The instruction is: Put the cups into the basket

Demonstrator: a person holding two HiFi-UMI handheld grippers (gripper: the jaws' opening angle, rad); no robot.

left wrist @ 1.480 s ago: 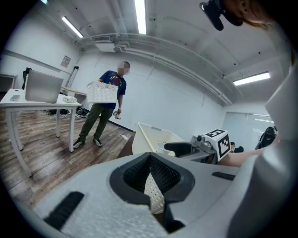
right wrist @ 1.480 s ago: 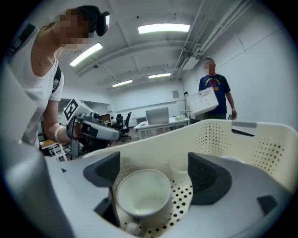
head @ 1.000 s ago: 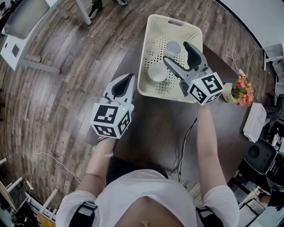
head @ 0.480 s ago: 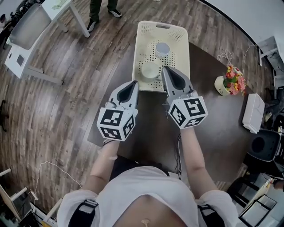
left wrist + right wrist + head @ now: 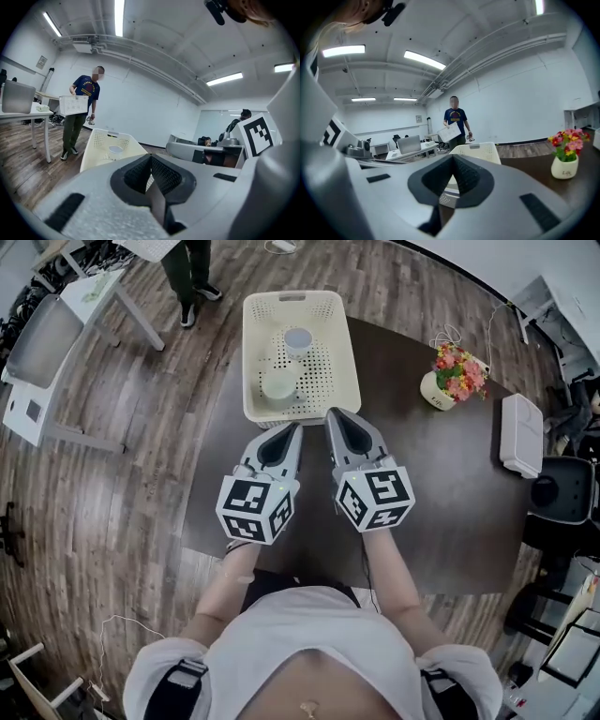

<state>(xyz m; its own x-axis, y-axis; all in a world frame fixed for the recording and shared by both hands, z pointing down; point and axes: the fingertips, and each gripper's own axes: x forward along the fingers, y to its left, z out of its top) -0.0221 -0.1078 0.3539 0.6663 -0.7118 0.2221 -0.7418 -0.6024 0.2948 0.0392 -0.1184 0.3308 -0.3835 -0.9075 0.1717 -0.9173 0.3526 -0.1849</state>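
Jaws on both the left gripper [image 5: 291, 427] and the right gripper [image 5: 336, 415] are clenched on nothing. The two hang side by side over the dark counter [image 5: 441, 493], just short of the near rim of the basket [image 5: 249, 362]. The basket stands at the counter's far left corner, close to both edges. Two cups [image 5: 279, 385] sit inside it, one nearer and one [image 5: 297, 340] farther back, and I see no cup left on the counter. I judge the task done or nearly so; the next move calls only for keeping the grippers off the basket rim. Bare counter lies open to the right, as far as the flower pot [image 5: 441, 388] and a white box [image 5: 520, 432] by the right edge.
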